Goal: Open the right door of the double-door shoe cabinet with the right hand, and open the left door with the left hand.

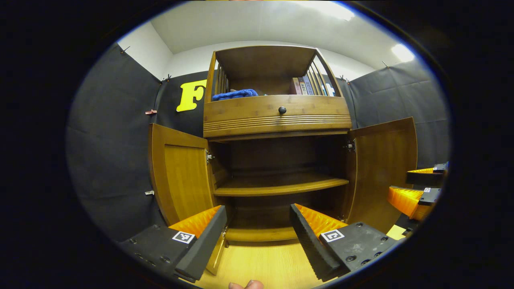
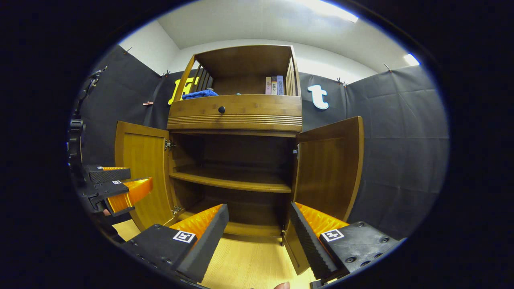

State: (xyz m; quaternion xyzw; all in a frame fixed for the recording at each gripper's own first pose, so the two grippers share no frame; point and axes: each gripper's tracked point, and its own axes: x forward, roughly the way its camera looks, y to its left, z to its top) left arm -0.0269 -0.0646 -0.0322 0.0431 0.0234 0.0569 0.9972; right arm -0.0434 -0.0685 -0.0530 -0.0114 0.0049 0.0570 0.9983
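- Black-padded fingers with orange ribbed backs are standing wide apart on the left gripper (image 1: 257, 237) and gripping nothing; a fingertip (image 1: 245, 285) of the holding hand is peeking in at the bottom edge.
- Fingers of the right gripper (image 2: 259, 237) are likewise spreading apart with nothing between them.
- Ahead of both, the shoe cabinet (image 1: 277, 120) is standing on a pale wood-grain bench (image 1: 261, 265), past the fingertips and not touching them.
- Its left door (image 1: 180, 176) and right door (image 1: 381, 168) are both hanging swung outward, showing flat panelled insides of glossy honey-brown bamboo.
- Between the doors a dark interior is showing with one inner shelf (image 1: 281, 185).
- Above sits a drawer front (image 1: 277, 114) with carved grooves and a round black knob (image 1: 282, 109).
- On the slatted top shelf a blue cloth (image 1: 235, 94) is lying at the left and books (image 1: 302, 86) are standing at the right.
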